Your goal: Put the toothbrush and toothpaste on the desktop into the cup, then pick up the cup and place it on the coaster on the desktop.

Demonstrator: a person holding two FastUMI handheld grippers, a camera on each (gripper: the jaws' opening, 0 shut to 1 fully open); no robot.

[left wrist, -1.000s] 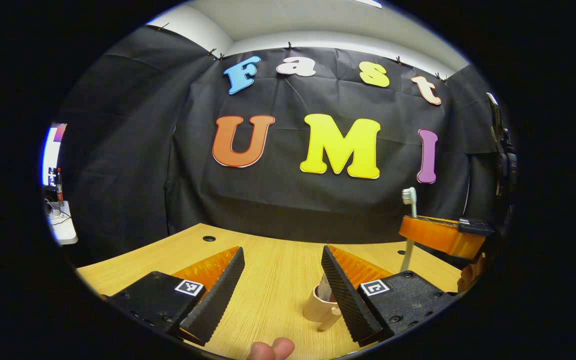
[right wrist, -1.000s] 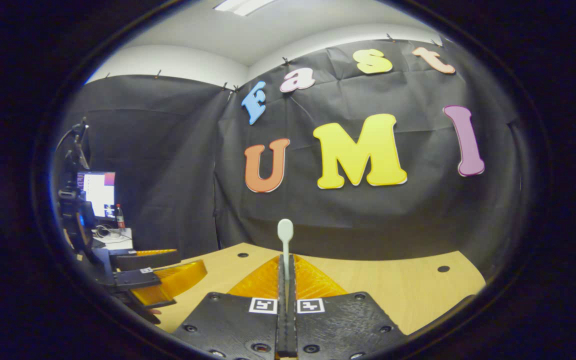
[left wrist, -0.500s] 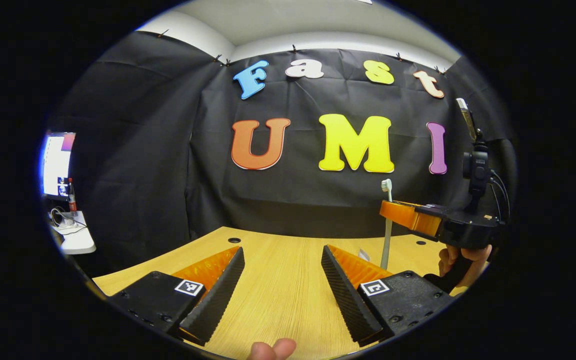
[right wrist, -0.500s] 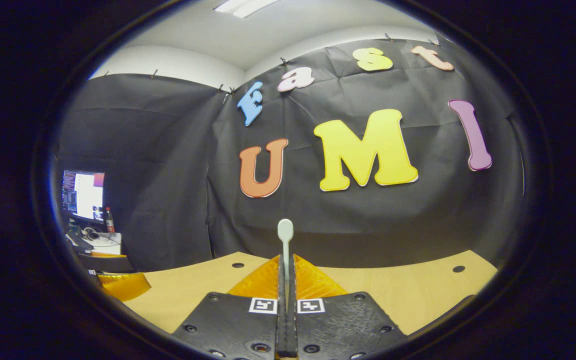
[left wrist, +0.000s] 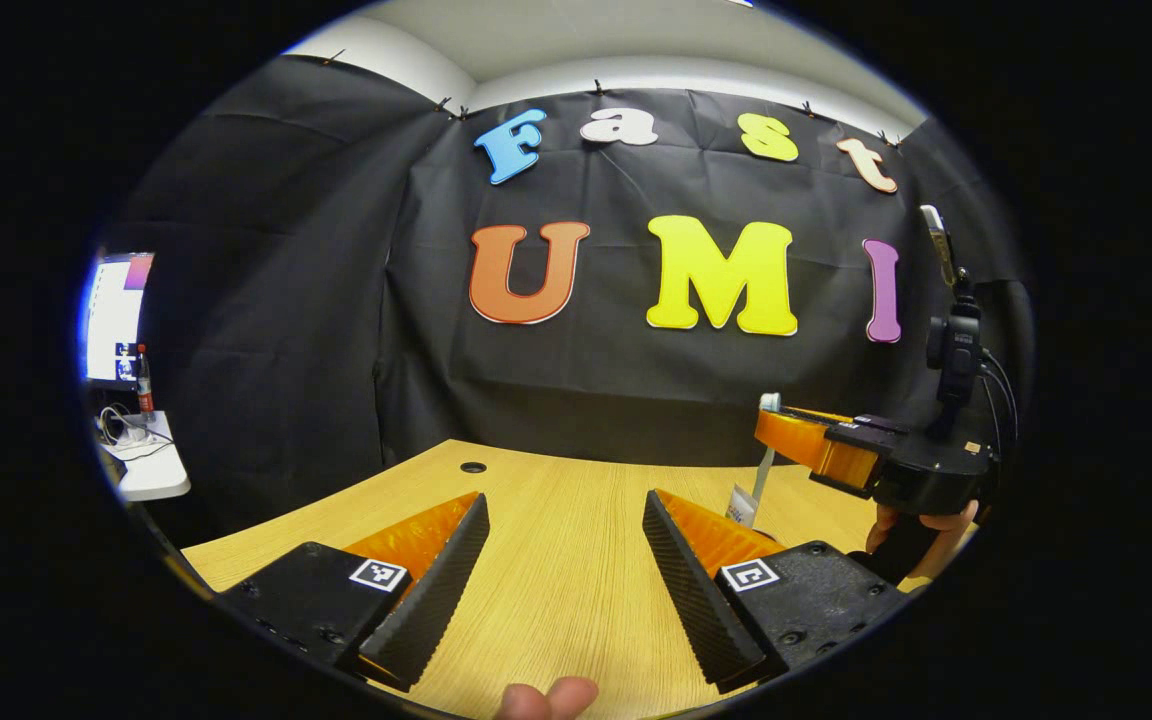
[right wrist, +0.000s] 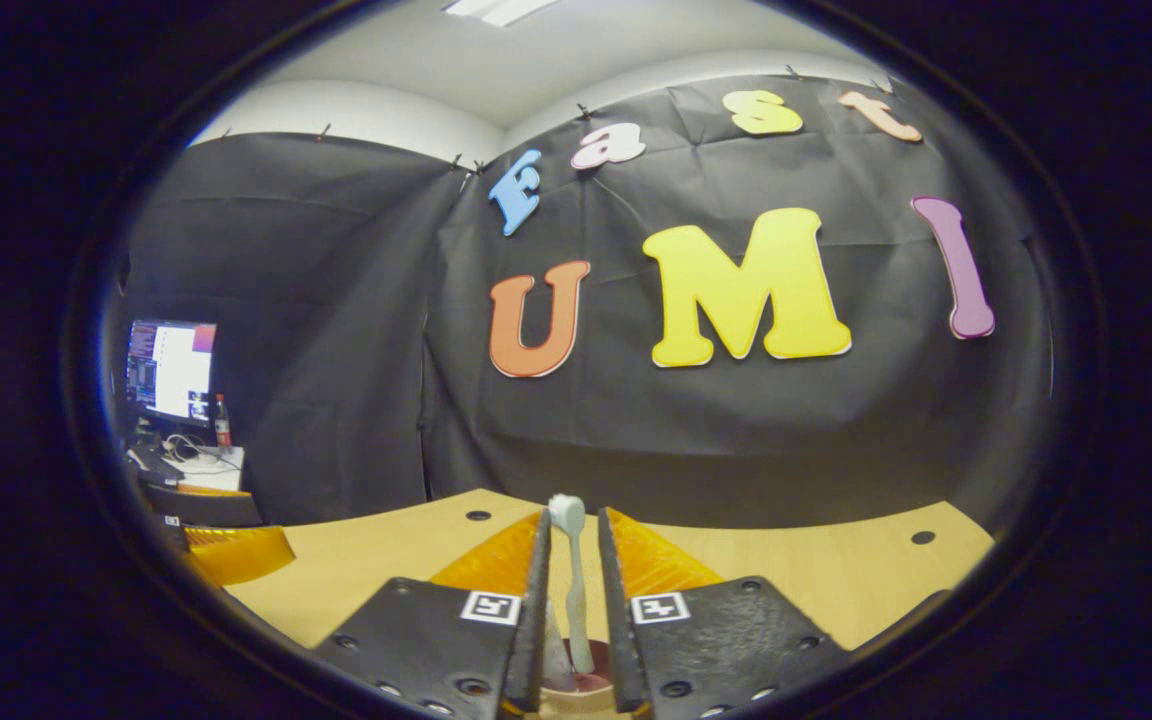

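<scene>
Toothbrush [right wrist: 572,580] upright between right gripper's [right wrist: 573,600] parted jaws, left gripper [left wrist: 566,560] released, desktop [left wrist: 556,520] beneath.

Pale wood-grain desk [left wrist: 556,560]; white slender plastic toothbrush [right wrist: 572,580]; hand-held gripper [left wrist: 566,590] bodies black with ribbed orange flanks, each bearing a black-and-white square marker [left wrist: 379,574].

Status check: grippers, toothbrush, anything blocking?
Left gripper open, empty, above the desktop. Right gripper open, toothbrush loose between its fingers, standing in the cup. Nothing blocking.
</scene>
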